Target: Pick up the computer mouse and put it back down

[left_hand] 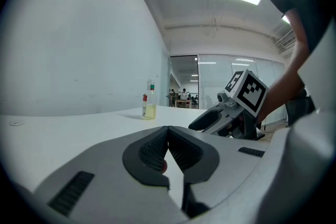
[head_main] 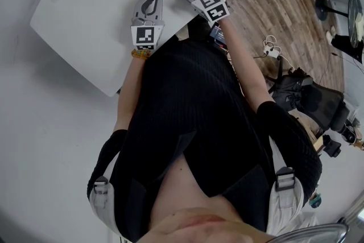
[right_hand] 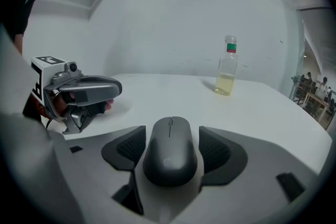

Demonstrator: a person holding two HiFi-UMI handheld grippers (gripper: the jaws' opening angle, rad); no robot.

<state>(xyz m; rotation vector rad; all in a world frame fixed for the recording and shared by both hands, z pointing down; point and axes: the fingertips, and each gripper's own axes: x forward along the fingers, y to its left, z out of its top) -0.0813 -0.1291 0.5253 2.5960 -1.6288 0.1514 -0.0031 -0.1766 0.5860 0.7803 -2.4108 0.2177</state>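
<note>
- Currently your right gripper (right_hand: pixel 172 136) has its jaws spread wide, one on each side of the computer mouse (right_hand: pixel 170 149). A thin gap shows between each ribbed pad and the mouse's flank, so nothing is pinched.
- You can see the mouse lying flat on the white table (head_main: pixel 85 8), right way up, close to the table edge nearest your body.
- Its long axis runs straight along the line your right gripper points, parallel to both jaws.
- Its front, with the scroll wheel, points away from you towards the far side of the table. Its rounded back sits deepest between your jaws.
- From your head view, that axis slants from the lower right up to the upper left, with the nose at the upper left.
- Your left gripper (left_hand: pixel 168 136) has its jaws pressed together, the dark pads meeting at the tips with nothing of the task between them.
- It rests low over the table beside your right gripper, a little apart, and points nearly level.
- Well apart from the mouse, a clear bottle (right_hand: pixel 227 68) of yellowish liquid with a green and red top stands upright farther back on the table.
</note>
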